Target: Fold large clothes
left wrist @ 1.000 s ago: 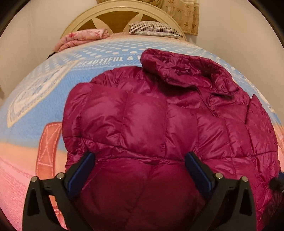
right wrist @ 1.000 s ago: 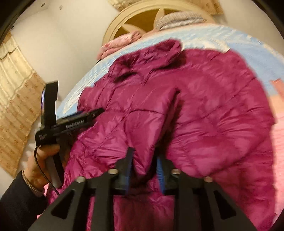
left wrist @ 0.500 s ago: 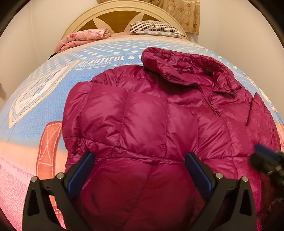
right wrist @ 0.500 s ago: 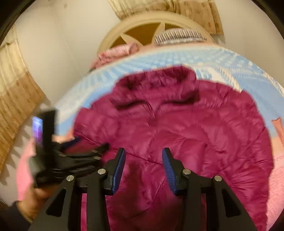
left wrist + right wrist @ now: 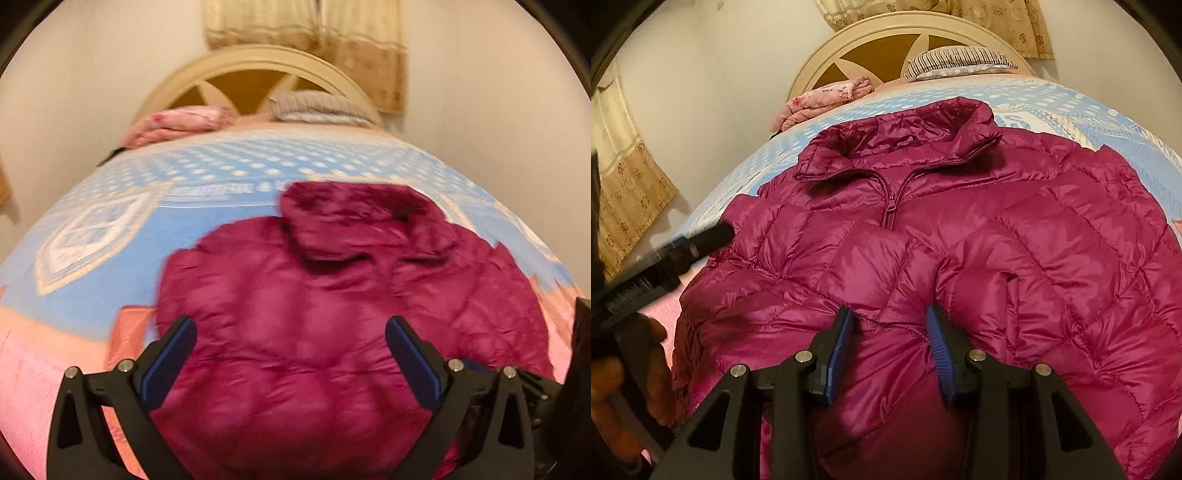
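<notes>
A magenta puffer jacket lies face up on the bed, zipped, collar toward the headboard, both sleeves folded over its front. It also shows, blurred, in the left wrist view. My right gripper is open and empty, low over the jacket's middle, its blue pads either side of a quilted fold. My left gripper is wide open and empty above the jacket's lower part. The left gripper's body also shows at the left edge of the right wrist view, held in a hand.
The jacket rests on a blue, white and pink bedspread. A folded pink blanket and a striped pillow lie against the cream headboard. Curtains hang at the left wall.
My right gripper let go of the sleeve it held over the jacket front and opened; the sleeve now lies flat. My left gripper pulled back and up, staying open.
</notes>
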